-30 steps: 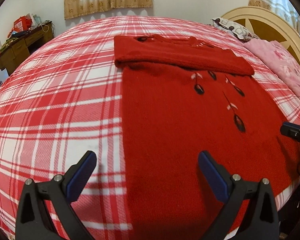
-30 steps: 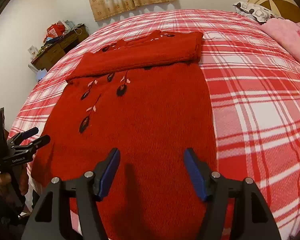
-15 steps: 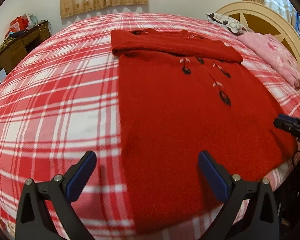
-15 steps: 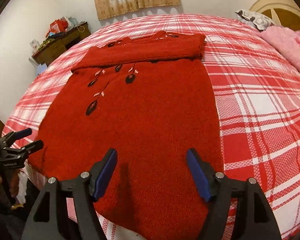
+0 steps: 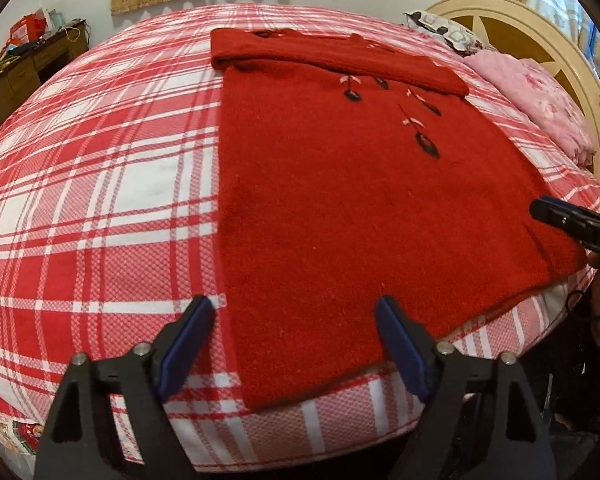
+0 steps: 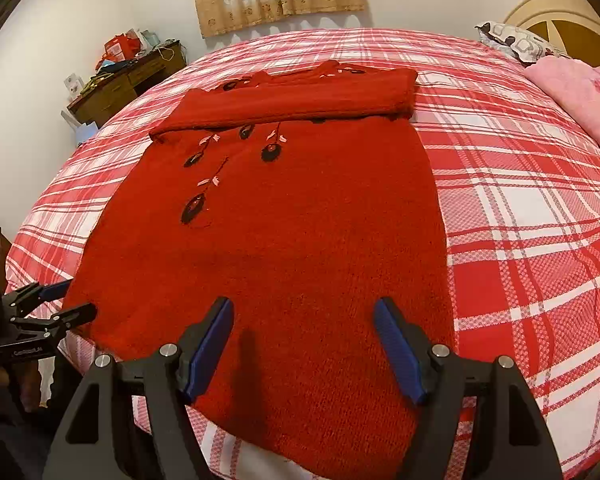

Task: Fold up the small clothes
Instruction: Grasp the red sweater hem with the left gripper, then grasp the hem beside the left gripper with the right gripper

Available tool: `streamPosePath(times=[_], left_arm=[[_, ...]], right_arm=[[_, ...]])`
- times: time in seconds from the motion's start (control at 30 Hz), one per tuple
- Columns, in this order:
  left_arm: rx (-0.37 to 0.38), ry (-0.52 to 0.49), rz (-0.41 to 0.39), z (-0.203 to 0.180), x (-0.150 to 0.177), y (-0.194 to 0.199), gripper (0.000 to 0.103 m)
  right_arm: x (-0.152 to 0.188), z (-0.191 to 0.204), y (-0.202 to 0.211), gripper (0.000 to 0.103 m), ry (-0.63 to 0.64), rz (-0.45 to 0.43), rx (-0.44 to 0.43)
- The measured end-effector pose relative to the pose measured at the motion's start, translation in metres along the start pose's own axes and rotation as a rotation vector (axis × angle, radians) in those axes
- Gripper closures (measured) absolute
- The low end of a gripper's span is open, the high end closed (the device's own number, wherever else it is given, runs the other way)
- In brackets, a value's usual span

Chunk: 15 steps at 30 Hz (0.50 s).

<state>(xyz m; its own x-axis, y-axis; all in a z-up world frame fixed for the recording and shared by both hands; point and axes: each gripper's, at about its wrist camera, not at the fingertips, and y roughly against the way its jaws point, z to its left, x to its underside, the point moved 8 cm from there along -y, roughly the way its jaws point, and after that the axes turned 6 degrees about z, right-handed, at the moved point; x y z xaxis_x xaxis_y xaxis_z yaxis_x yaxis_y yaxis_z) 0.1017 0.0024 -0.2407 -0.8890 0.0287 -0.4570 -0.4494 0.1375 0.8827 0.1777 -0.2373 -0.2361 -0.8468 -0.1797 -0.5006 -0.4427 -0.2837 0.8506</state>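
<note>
Left wrist view: your left gripper (image 5: 296, 344) has just been narrowing its fingers, still apart, over the red sweater (image 5: 340, 200)'s near-left hem corner on the bed (image 5: 100, 200). Your right gripper (image 6: 304, 344) hovers apart over the hem's other end. Pinch both corners evenly, then lift together toward the folded sleeves.

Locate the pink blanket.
The pink blanket lies at the right in both wrist views, beside the cream headboard, right of the red knitted sweater.
</note>
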Motion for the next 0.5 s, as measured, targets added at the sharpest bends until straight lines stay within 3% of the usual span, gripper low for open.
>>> streamPosePath(times=[0.07,0.17,0.2,0.37,0.47,0.5], left_arm=[[0.008,0.002,-0.003,-0.001,0.002,0.003,0.034],[0.029,-0.002,-0.012,-0.003,0.003,0.007,0.07],[0.035,-0.005,-0.014,-0.004,0.003,0.008,0.088],[0.091,0.006,-0.016,-0.005,0.003,0.018,0.091],[0.091,0.02,-0.024,-0.003,0.004,0.021,0.085],[0.091,0.025,-0.022,-0.002,0.004,0.02,0.079]], right_arm=[[0.001,0.0,0.002,0.03,0.0,-0.001,-0.001],[0.003,-0.004,0.008,0.03,-0.01,-0.003,0.003],[0.004,-0.005,0.01,0.03,-0.012,-0.005,0.005],[0.016,-0.017,0.027,0.03,-0.023,-0.008,0.043],[0.024,-0.024,0.035,0.03,-0.022,-0.005,0.067],[0.028,-0.027,0.036,0.03,-0.023,-0.001,0.072]])
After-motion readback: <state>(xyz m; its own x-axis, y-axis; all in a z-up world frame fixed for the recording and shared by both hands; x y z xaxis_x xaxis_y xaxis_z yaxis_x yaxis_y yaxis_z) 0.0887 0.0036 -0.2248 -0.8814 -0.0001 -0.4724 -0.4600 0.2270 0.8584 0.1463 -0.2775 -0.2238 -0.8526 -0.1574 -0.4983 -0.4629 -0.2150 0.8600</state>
